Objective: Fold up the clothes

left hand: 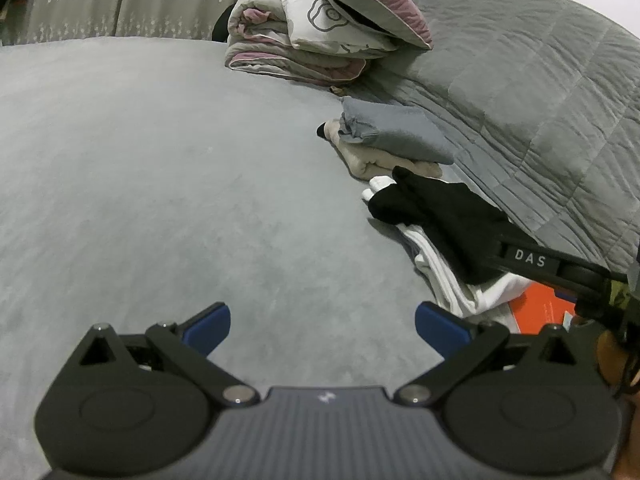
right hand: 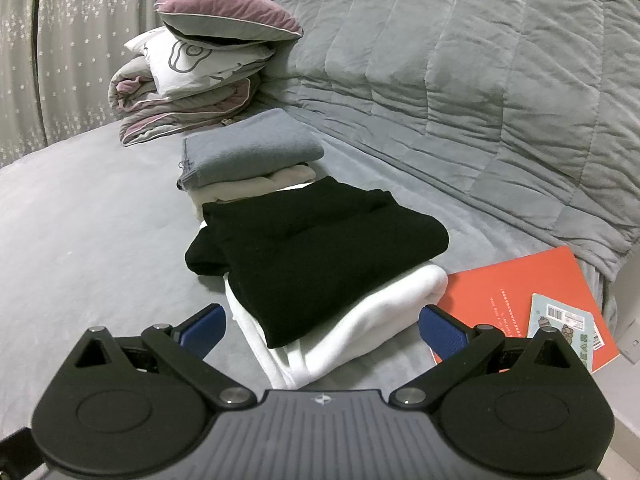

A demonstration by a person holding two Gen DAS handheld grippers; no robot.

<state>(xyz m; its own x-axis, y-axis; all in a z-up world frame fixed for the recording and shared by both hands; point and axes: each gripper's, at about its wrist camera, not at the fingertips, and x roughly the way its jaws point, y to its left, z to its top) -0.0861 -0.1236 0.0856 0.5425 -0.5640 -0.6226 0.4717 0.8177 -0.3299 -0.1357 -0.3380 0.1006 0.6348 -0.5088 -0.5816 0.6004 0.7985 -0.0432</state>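
Broadly, a grey bed (right hand: 100,208) is seen, bedding (right hand: 192,80) stacked at its far edge. Folded clothes are piled in two stacks: grey top (right hand: 248,152) on beige, black top (right hand: 312,244) on white. Both left tongs (left hand: 322,330) and right tongs (right hand: 322,330) are spread wide, holding nothing.

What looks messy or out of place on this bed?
Mostly tidy. The black garment sits askew on the white garment, one corner hanging over. An orange book lies among the laundry. Both tongs are open and empty.
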